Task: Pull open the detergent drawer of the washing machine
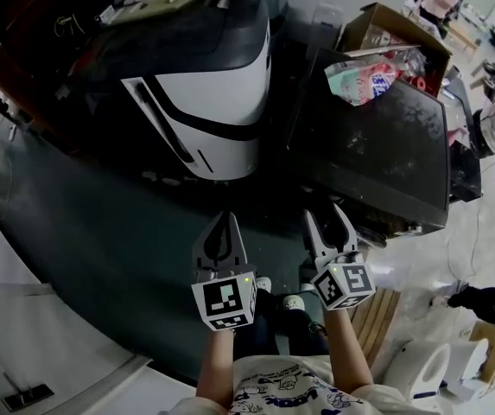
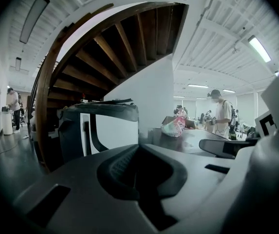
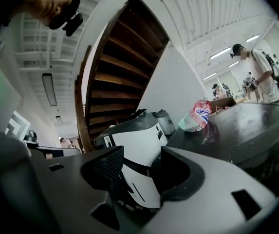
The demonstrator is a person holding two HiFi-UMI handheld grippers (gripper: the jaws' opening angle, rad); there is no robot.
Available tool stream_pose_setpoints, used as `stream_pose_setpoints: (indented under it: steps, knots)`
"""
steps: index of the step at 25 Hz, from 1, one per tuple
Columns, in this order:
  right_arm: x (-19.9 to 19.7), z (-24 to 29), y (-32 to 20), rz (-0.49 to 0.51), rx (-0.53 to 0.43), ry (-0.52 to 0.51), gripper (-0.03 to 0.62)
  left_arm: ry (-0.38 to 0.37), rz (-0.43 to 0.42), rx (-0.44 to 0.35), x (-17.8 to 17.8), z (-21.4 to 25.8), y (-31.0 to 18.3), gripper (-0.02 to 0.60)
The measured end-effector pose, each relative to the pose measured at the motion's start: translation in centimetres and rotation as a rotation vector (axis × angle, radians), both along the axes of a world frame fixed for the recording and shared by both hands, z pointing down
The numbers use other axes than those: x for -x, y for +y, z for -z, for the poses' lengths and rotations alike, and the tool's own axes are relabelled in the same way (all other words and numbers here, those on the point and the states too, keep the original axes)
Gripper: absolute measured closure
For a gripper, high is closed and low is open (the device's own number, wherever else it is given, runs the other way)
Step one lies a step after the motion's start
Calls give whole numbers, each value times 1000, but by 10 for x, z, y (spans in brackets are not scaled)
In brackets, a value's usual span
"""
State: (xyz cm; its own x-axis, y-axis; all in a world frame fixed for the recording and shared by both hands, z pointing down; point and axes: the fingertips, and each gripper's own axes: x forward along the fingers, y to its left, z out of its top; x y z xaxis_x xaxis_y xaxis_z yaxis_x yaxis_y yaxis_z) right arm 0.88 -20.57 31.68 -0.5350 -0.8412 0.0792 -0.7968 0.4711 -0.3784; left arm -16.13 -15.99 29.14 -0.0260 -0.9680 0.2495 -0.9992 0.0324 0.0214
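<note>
The washing machine (image 1: 221, 102) stands ahead of me, white-fronted with black curved bands and a dark top. It also shows in the left gripper view as the washing machine (image 2: 110, 130) and in the right gripper view as the washing machine (image 3: 139, 140). I cannot make out its detergent drawer. Both grippers hang in the air short of the machine, touching nothing. My left gripper (image 1: 224, 219) has its jaws together and empty, as the left gripper (image 2: 139, 147) confirms. My right gripper (image 1: 326, 219) stands open and empty, and through the gap of the right gripper (image 3: 141, 155) I see the machine's front.
A dark table (image 1: 385, 145) stands right of the machine, bearing a cardboard box (image 1: 394, 33) and a pink-and-green bag (image 1: 359, 80). A wooden staircase (image 2: 105, 48) curves overhead behind the machine. A person (image 2: 222, 116) stands beyond the table. A slatted wooden stand (image 1: 372, 314) is by my right foot.
</note>
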Motion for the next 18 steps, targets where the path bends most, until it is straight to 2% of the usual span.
stream_pose_setpoints:
  steps: [6,11,18]
  knots:
    - [-7,-31,-13,-97,93,-260,375,9,-58,21,-3,-22,-19,568]
    - [-5,-46,-19,-115,104,-477,379,12,-67,7,0,-37,-29,568]
    - [-10,-84,-24,-186,125,-648,381,21,-85,20,-1,-72,-38,568]
